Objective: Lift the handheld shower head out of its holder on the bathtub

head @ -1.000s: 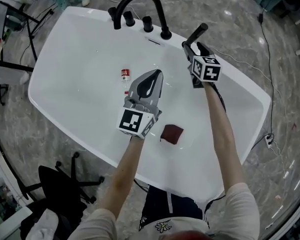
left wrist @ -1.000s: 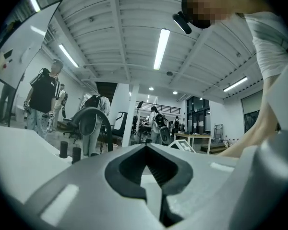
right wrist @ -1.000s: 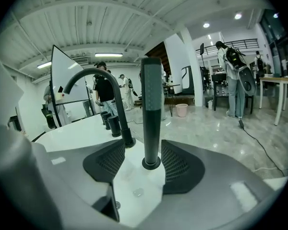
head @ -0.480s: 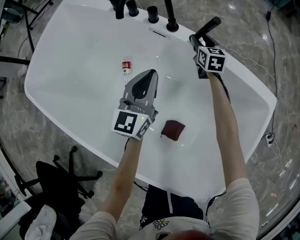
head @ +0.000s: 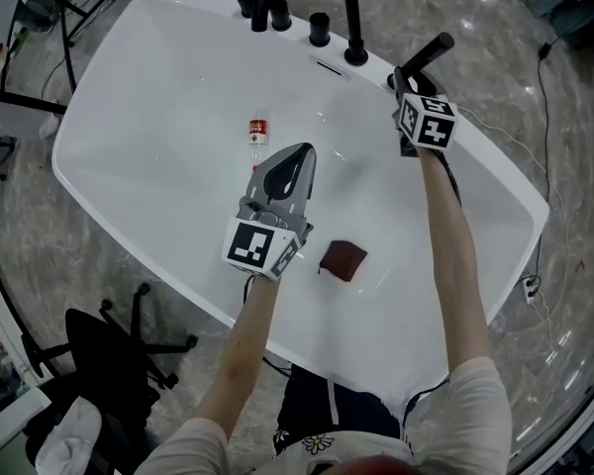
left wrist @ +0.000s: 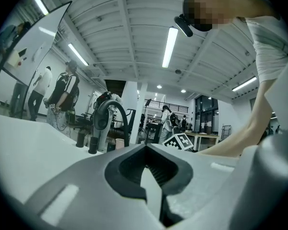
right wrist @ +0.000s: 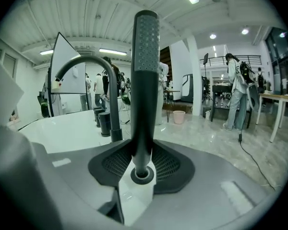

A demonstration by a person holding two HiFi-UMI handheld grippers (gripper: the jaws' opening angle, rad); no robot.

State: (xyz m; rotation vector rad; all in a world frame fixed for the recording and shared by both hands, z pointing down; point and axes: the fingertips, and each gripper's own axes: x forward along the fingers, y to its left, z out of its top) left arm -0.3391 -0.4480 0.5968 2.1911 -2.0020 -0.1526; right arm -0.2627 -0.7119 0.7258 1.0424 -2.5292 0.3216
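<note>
Scarcely any shift: right gripper [head: 403, 84] tight around shower head [head: 432, 53], left gripper [head: 301, 153] closed, empty.

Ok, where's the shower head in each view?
Head view: upper right, shower head jutting out past the right gripper.
Left gripper view: not in it.
Right gripper view: centre, upright between the jaws.
Shared landmark: black arched faucet.

The bathtub [head: 129, 117] is smooth, glossy white. The handheld shower head [right wrist: 146, 56] is matt black with a finely dotted face, and the faucet [head: 355, 28] is matt black too. The right gripper [right wrist: 143, 153] has matt grey plastic tongs with ribbed dark pads. The floor [head: 564, 295] is polished and marbled
</note>
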